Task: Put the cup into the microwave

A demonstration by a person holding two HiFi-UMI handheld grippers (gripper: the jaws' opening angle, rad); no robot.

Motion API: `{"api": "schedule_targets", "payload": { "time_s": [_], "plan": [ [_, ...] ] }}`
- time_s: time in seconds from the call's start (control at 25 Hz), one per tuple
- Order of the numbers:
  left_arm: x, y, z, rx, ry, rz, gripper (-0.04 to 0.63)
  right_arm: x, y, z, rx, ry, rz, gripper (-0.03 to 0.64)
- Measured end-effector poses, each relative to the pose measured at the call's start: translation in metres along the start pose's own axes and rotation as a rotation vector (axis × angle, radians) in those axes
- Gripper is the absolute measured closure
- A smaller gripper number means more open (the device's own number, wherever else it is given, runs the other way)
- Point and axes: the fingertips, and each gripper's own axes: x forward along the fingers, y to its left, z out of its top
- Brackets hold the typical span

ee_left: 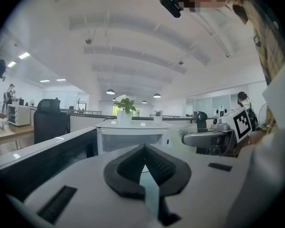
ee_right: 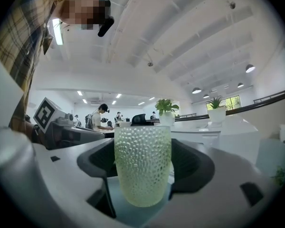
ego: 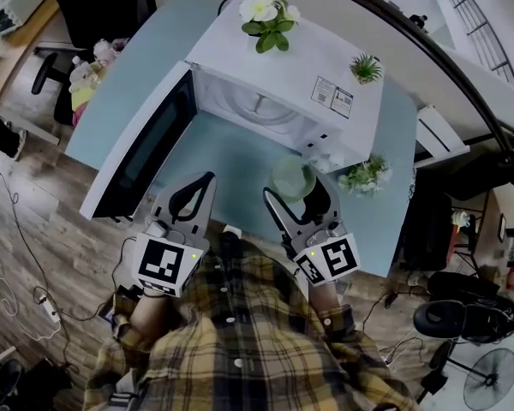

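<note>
Pale green dimpled glass: the cup (ego: 291,178), upright and outside the microwave (ego: 291,67), before its front right corner, between the oven and the desk's near edge. Whether its base rests on the desk (ego: 231,165) cannot be told.

Right gripper (ego: 294,188): jaws spread to the cup's width and closed against its two sides. In the right gripper view the cup (ee_right: 142,163) fills the gap between the dark pads (ee_right: 192,167) of the gripper (ee_right: 143,148).

Left gripper (ego: 204,182): over the desk in front of the open oven cavity, toward the near edge. In its own view the gripper (ee_left: 143,148) has its jaw tips meeting, with nothing between them.

Microwave: white, at the desk's far side. Its door (ego: 141,148) is swung fully out to the left, reaching past the desk's left edge.

On the microwave top: white flowers (ego: 268,11) at the far left corner, a small green plant (ego: 366,67) near the right edge.

On the desk: a leafy plant (ego: 366,176) just beside the microwave's front right corner, near the cup.
</note>
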Motion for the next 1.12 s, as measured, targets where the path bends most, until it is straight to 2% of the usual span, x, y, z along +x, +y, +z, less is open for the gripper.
{"api": "schedule_targets", "payload": {
  "time_s": [0.4, 1.12],
  "plan": [
    [0.029, 0.02, 0.018, 0.022, 0.012, -0.026, 0.604, 0.026, -0.02, 0.012, 0.025, -0.024, -0.032, 0.272],
    [0.052, 0.032, -0.003, -0.036, 0.057, -0.058, 0.604, 0.049, -0.042, -0.01, 0.043, 0.025, -0.065, 0.272]
  ]
}}
